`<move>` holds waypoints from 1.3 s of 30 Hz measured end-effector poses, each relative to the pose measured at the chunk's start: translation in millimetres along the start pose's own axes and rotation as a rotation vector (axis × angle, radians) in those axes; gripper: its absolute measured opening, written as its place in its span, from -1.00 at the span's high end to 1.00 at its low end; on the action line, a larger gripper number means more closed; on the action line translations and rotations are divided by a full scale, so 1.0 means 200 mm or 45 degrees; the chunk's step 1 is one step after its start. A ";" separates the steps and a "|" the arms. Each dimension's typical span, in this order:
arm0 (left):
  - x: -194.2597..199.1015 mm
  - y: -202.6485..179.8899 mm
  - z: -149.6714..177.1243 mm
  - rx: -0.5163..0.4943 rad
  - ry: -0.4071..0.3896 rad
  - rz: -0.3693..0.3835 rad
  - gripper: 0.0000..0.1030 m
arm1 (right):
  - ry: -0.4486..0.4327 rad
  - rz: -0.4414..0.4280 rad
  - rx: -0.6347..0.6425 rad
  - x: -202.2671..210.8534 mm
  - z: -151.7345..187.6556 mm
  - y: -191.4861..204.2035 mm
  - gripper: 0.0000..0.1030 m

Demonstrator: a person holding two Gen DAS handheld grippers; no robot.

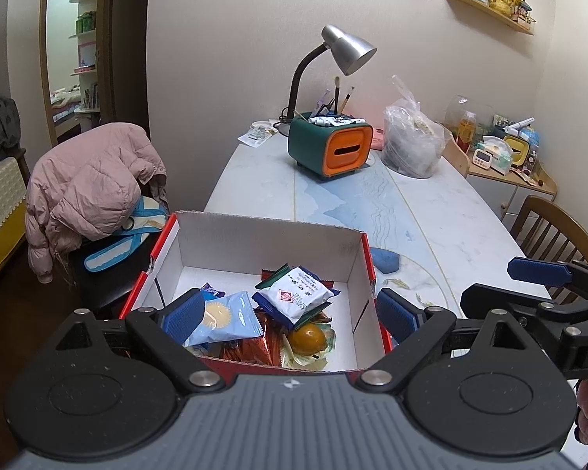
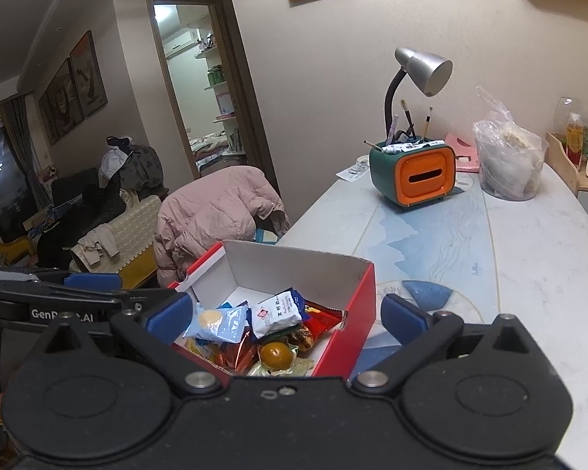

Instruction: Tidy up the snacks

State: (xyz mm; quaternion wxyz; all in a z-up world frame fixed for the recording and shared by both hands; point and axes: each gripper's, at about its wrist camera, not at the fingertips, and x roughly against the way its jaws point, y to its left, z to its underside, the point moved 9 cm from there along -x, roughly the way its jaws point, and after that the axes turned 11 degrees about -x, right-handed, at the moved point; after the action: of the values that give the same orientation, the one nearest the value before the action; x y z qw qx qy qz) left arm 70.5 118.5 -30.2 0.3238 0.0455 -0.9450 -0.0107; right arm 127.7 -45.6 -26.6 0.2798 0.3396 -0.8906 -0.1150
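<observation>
L tool [image 1: 290, 313] apart, over box, holding nothing | R tool [image 2: 286, 315] apart, empty, beside L | snacks [image 1: 294, 297] piled in red box [image 1: 270, 243] w/ white lining, near edge of table [image 1: 450, 227] | blue packet [image 1: 223, 319] by L tool's left finger | lamp [image 1: 345, 51], orange-green organizer [image 1: 329, 147] and plastic bag [image 1: 411, 145] at table's far end

Cardboard box [image 1: 268, 243] [image 2: 356, 293]: on the table [image 1: 450, 231] [image 2: 537, 274], at its near left corner. 
In the box: snack packets heaped toward the near side; cracker packet [image 1: 296, 293] [image 2: 276, 311] on top, moon-print packet [image 1: 225, 317] [image 2: 219, 321] left of it, round wrapped snack [image 1: 307, 340] [image 2: 275, 355] in front. 
Tissue box organiser [image 1: 329, 147] [image 2: 411, 174]: far end of the table, behind the box. 
Desk lamp [image 1: 345, 51] [image 2: 423, 70]: behind the organiser. 
Plastic bag [image 1: 411, 137] [image 2: 507, 160]: right of the organiser. 
Chair with jacket [image 1: 94, 184] [image 2: 215, 211]: left of the table.
</observation>
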 end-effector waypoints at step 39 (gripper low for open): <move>0.17 0.04 0.09 0.073 -0.004 -0.036 -0.85 | 0.003 0.046 0.061 0.01 0.03 0.08 -0.99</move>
State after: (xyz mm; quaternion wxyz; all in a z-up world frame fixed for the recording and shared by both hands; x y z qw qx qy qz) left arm 32.8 123.7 -23.1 0.3205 0.0683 -0.9447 0.0117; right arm 114.6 -35.5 -24.4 0.2746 0.3303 -0.8988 -0.0881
